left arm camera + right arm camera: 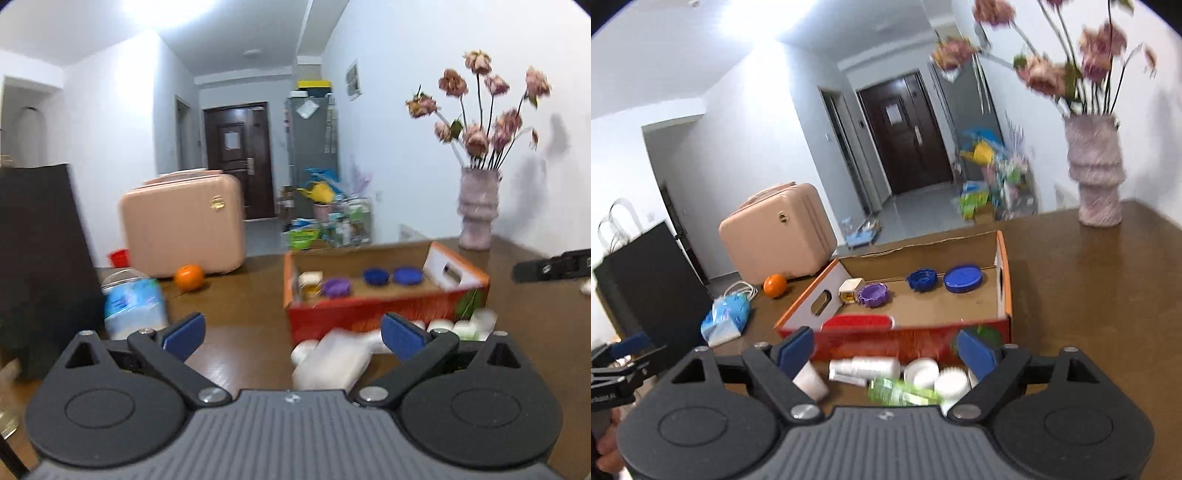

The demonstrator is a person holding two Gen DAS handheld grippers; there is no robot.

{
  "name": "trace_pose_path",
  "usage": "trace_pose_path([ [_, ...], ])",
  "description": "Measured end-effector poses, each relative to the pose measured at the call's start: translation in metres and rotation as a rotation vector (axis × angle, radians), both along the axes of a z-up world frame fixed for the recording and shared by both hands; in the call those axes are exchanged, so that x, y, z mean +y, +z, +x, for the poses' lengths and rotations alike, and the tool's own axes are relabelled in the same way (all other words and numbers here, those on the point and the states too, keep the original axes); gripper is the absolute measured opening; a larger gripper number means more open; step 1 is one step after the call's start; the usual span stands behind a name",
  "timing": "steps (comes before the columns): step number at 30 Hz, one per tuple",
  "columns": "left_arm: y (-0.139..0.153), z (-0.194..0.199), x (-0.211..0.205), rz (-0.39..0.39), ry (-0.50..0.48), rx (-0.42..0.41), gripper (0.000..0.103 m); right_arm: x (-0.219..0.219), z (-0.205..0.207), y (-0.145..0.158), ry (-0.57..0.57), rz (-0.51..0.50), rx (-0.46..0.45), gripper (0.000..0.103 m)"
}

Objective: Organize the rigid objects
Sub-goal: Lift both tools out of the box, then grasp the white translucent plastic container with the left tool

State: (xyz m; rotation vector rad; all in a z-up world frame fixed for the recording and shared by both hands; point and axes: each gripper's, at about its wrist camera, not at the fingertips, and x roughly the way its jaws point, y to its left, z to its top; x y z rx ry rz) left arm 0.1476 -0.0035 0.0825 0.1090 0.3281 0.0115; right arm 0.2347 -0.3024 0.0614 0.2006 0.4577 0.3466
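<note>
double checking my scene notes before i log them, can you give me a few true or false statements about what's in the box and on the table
1. Two blue lids lie inside the orange cardboard box. True.
2. The purple lid lies on the table outside the box. False: it is inside the box, beside a small white container.
3. The left gripper is clamped on a white bottle. False: its jaws are wide open and nothing is gripped.
4. An orange sits on the table near the pink suitcase. True.
5. The vase of flowers stands inside the box. False: it stands on the table beyond the box.
</note>
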Motion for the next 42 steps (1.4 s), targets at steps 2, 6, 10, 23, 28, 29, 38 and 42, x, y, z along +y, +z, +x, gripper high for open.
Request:
trace_pose_path([
  [2,-0.012,-0.022,0.0,0.023,0.058,0.003,0.103,0.007,-0.028,-0.01,-0.026,-0.076,-0.025,0.091],
  [6,-0.034,-0.063,0.01,-0.042,0.098,0.041,0.103,0.022,-0.078,-0.026,-0.071,-0.123,-0.062,0.091],
  [10,-0.048,-0.08,0.003,-0.043,0.045,0.064,0.103,0.035,-0.118,-0.043,-0.08,-0.101,-0.082,0.093],
  [23,-0.067,-0.06,-0.003,-0.046,0.04,0.135,0.103,0.013,-0.13,-0.061,-0.14,-0.085,-0.047,0.094],
  [28,-0.071,-0.023,-0.007,-0.048,0.04,0.185,0.103,0.003,-0.109,-0.072,-0.073,0.051,0.038,0.087],
  [29,-0.071,-0.011,-0.006,-0.059,0.042,0.194,0.103,0.003,-0.105,-0.072,-0.067,0.051,0.039,0.08],
  [38,-0.068,0.091,0.032,-0.366,0.113,0.282,0.054,0.065,0.03,-0.065,0.111,0.124,0.143,0.051],
  [42,-0.087,0.124,0.05,-0.519,0.062,0.342,0.045,0.115,0.094,-0.066,0.177,0.098,0.151,0.045],
])
